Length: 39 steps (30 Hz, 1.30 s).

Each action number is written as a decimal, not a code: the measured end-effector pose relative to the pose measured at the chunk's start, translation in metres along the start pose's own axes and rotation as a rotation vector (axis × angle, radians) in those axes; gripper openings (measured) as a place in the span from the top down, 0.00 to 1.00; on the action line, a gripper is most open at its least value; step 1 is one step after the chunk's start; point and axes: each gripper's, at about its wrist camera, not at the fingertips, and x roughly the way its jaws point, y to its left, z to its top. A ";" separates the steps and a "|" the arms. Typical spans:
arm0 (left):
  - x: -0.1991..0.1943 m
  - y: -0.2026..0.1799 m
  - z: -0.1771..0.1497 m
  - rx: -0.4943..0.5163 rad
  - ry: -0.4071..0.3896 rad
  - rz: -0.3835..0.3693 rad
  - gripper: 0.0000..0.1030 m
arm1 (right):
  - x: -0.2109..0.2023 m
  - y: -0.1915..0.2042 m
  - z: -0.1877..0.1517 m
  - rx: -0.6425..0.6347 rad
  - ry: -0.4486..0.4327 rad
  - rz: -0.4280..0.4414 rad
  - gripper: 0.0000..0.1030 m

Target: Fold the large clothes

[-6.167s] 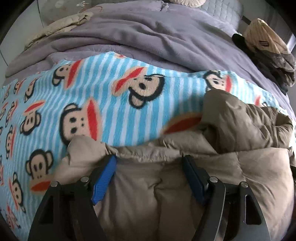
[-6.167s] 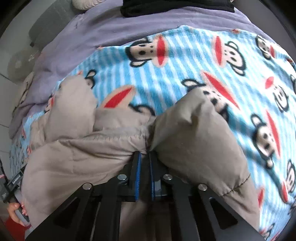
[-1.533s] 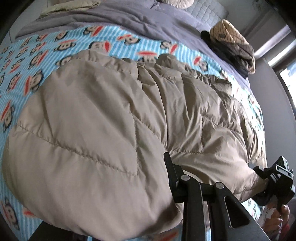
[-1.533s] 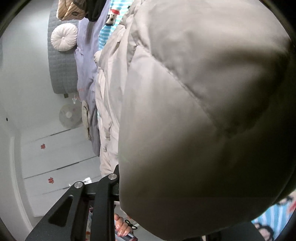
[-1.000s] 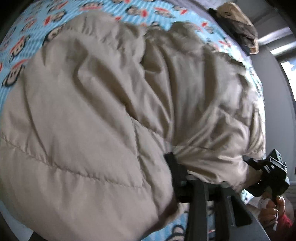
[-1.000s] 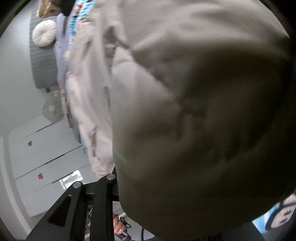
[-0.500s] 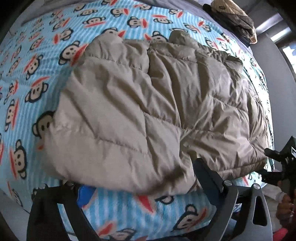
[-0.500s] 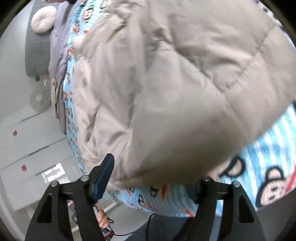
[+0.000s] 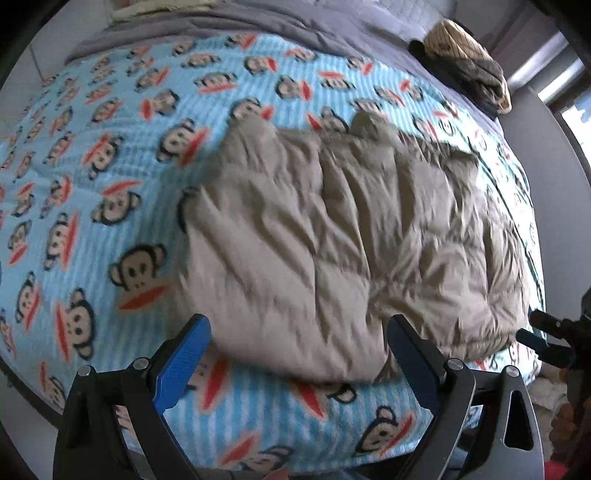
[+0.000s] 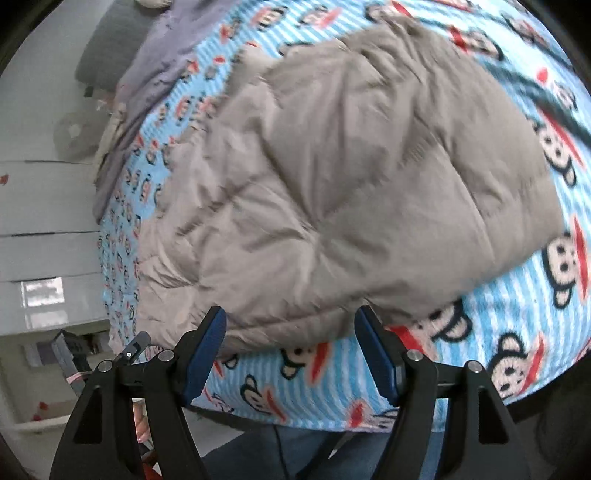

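Note:
A beige quilted down jacket [image 9: 332, 236] lies folded over on a blue striped monkey-print blanket [image 9: 92, 166] on the bed. My left gripper [image 9: 295, 343] is open and empty, its blue pads just short of the jacket's near edge. The jacket also fills the right wrist view [image 10: 351, 166]. My right gripper [image 10: 290, 332] is open and empty, close to the jacket's near edge above the blanket [image 10: 517, 332]. The right gripper's body shows at the right edge of the left wrist view [image 9: 554, 339].
A grey duvet [image 9: 295, 22] covers the far end of the bed. A pile of dark and tan clothes [image 9: 469, 70] sits at the far right corner. A round fan [image 10: 74, 136] and white drawers [image 10: 37, 221] stand beside the bed.
Both grippers let go of the jacket and opened. The jacket dropped folded onto the blanket, and both grippers have drawn back toward the bed's near edge.

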 end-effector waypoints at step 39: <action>0.193 0.059 0.096 0.061 0.507 -0.582 0.00 | 0.115 0.078 0.002 -0.148 0.160 -0.184 0.00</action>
